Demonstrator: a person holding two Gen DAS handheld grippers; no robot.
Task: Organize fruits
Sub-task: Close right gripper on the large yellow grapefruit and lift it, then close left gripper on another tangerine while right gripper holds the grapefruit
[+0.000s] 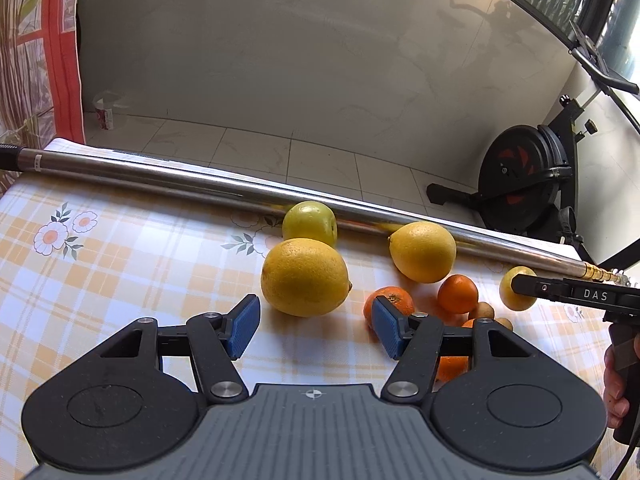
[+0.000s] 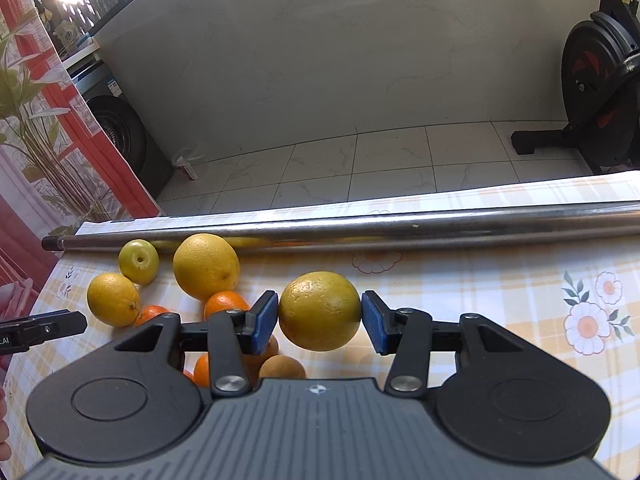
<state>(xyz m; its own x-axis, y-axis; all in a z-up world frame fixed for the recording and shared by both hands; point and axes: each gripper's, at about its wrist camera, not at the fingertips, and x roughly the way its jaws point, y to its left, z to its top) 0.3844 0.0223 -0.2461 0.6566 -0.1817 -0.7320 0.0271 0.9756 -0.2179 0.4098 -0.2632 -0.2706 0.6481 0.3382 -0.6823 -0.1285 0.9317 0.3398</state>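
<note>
right gripper [image 2: 320, 318] clamped on a yellow-green fruit [image 2: 320, 311], lifted off the tablecloth [image 2: 480, 292]. left gripper [image 1: 316, 330] open, empty, near a lemon [image 1: 305, 277].

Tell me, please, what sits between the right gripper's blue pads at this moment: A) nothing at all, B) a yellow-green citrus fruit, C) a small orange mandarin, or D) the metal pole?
B: in the right wrist view the right gripper has a yellow-green citrus fruit clamped between both blue pads.
</note>
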